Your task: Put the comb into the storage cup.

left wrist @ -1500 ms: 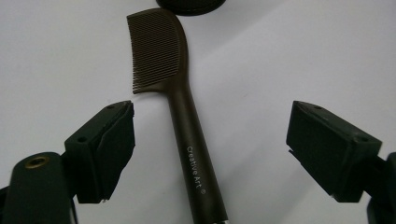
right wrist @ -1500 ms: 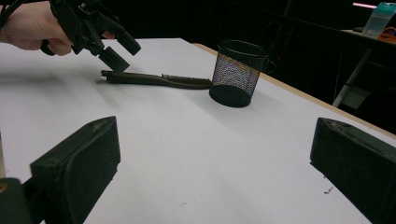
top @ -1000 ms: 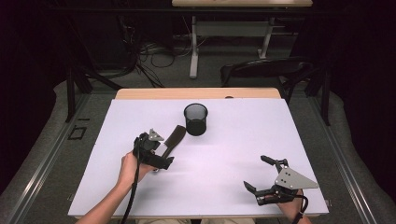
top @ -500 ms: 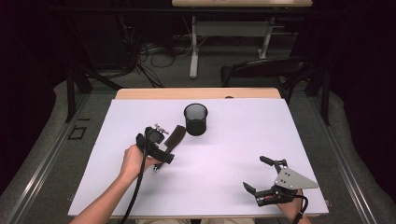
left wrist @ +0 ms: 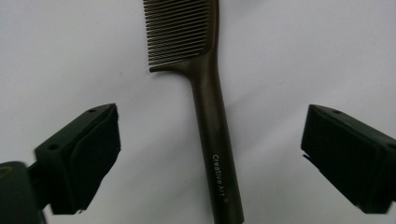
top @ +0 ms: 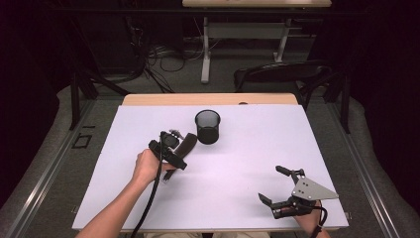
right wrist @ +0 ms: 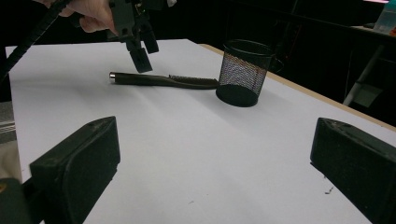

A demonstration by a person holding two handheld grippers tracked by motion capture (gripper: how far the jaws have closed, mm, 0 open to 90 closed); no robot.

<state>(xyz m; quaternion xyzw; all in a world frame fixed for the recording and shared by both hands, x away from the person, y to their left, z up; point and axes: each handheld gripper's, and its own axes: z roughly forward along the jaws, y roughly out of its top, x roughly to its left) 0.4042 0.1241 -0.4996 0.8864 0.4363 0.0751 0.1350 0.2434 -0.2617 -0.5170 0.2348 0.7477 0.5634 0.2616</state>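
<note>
High view: left hand-held gripper (top: 173,148) poised over a comb (left wrist: 205,107), jaws apart.
Nearest, the right hand-held gripper (top: 280,186) rests wide open on the worktop (top: 247,163). Farther off, the comb lies flat beside the mesh cup (top: 207,127), its teeth cut off in the left gripper view; the left gripper has edged closer to the cup than a second ago.

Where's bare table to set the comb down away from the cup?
Widest free patch: the white table between the left hand-held gripper and the right hand-held gripper. The strip right of the mesh cup to the table's right edge is bare too. Crowded: the comb lies with its teeth end close against the cup, under the left hand-held gripper.
</note>
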